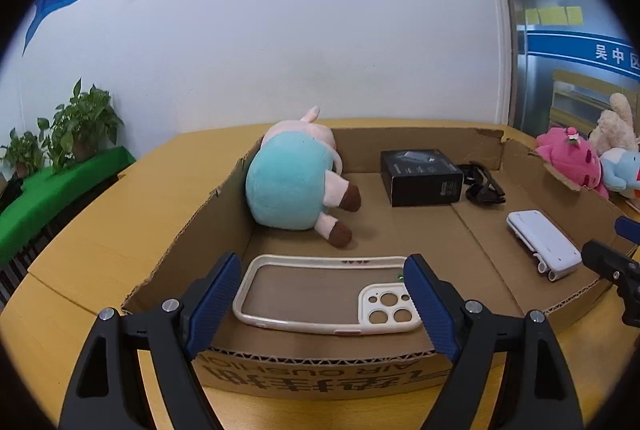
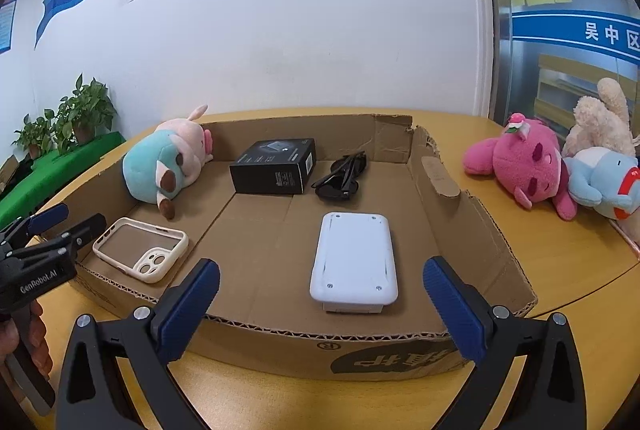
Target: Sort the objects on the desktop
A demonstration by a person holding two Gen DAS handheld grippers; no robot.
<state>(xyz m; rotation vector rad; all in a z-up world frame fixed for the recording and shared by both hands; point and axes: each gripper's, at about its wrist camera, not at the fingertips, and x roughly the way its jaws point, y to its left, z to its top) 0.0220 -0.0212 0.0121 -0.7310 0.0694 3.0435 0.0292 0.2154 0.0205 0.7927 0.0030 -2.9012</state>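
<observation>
A shallow cardboard box (image 1: 320, 362) (image 2: 280, 338) lies on the wooden table. In it lie a cream phone case (image 1: 328, 294) (image 2: 140, 248), a teal-and-pink plush pig (image 1: 296, 182) (image 2: 160, 166), a black box (image 1: 420, 176) (image 2: 274, 166), black sunglasses (image 1: 482, 186) (image 2: 342, 178) and a white flat device (image 1: 544, 244) (image 2: 354, 262). My left gripper (image 1: 328, 304) is open and empty over the box's near wall, its fingers either side of the phone case. My right gripper (image 2: 322, 306) is open and empty at the near wall, in front of the white device.
A pink plush (image 2: 524, 166) (image 1: 568, 162), a blue plush (image 2: 604, 182) and a beige plush (image 2: 600, 118) lie on the table (image 2: 540, 254) right of the box. Potted plants (image 1: 76, 126) stand at the far left by the white wall.
</observation>
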